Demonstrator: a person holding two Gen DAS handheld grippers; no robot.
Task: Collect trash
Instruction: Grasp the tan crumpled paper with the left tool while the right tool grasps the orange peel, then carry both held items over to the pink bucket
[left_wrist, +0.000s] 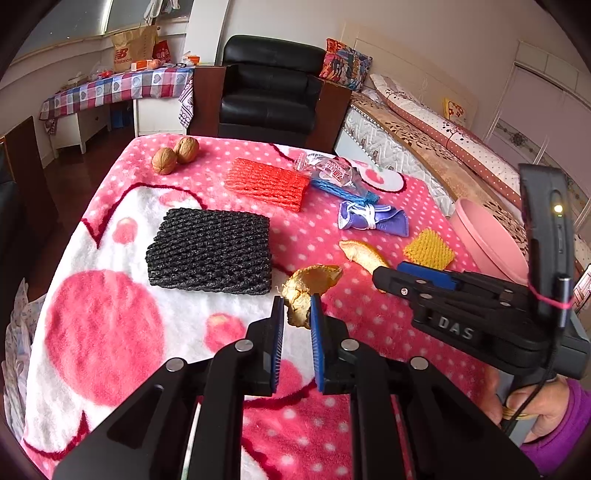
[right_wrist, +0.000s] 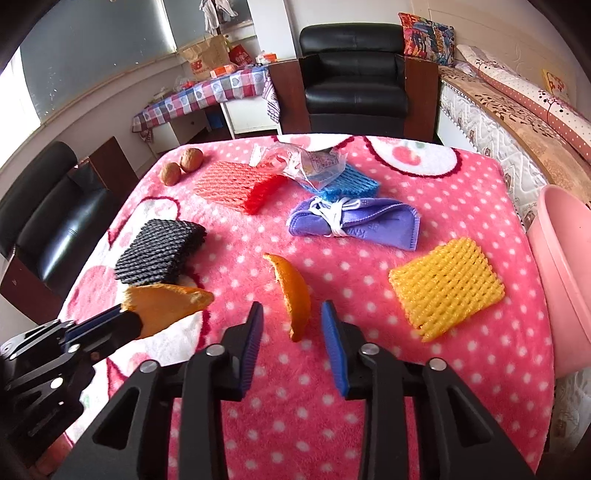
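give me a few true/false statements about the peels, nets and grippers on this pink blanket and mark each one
1. The left gripper is shut on a curled orange peel piece. True.
2. The right gripper already clamps the crescent orange peel slice. False: the slice lies between open pads, not pressed.
3. The yellow foam net square lies near the pink plastic bin. True.
4. The two brown walnuts sit on the black foam net pad. False: they rest on the blanket, apart from it.

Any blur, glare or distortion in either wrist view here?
Left wrist view: strong fisheye bending, dark corners, sharp on the held orange peel. Right wrist view: same curvature, blown-out window at left, the peel on the blanket stays crisp.
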